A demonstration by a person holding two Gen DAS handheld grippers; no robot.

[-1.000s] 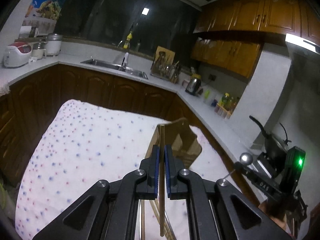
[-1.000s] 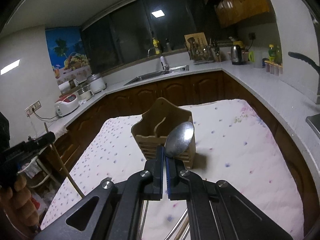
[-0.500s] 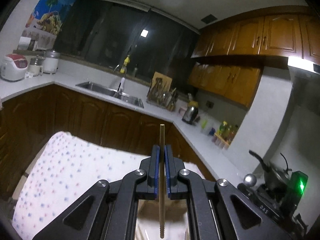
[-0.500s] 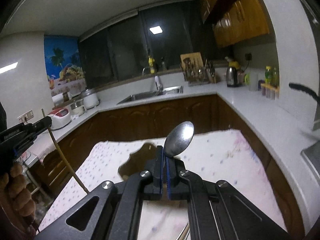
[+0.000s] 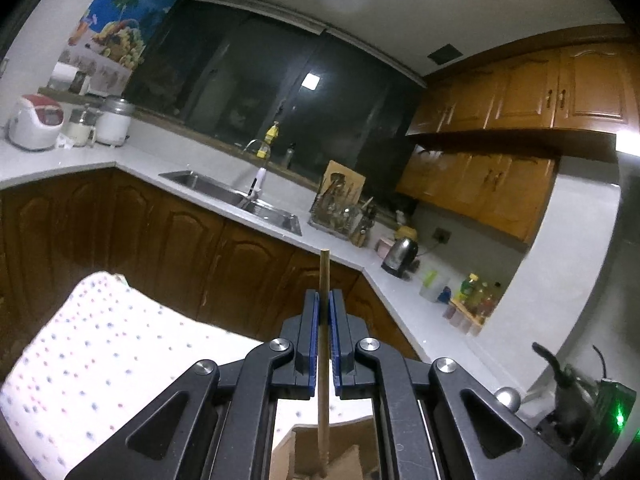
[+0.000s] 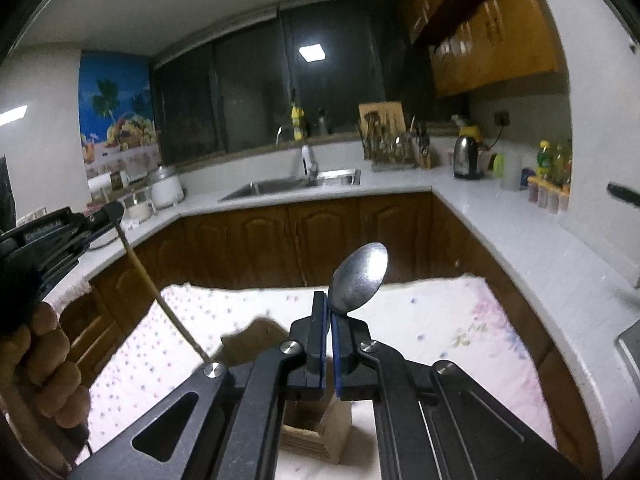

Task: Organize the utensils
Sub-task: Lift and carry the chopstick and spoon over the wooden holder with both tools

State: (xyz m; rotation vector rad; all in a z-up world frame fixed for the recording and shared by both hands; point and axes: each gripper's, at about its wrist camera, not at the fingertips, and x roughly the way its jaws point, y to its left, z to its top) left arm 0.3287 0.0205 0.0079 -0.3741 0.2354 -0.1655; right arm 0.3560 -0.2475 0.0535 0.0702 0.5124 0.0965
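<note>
My left gripper is shut on a wooden chopstick that stands upright, its lower tip over the wooden utensil holder below the jaws. My right gripper is shut on a metal spoon, bowl up, held above the same holder. In the right wrist view the left gripper sits at the left with the chopstick slanting down toward the holder. The spoon's handle is hidden behind the jaws.
The holder stands on a table with a dotted white cloth. Brown cabinets and a white counter with a sink, kettle and rice cooker wrap around behind. A black pan is at the right.
Both grippers have risen and tilted upward, so the holder has dropped from mid-frame to the bottom edge, under the jaws. Both stay shut on their utensils.
</note>
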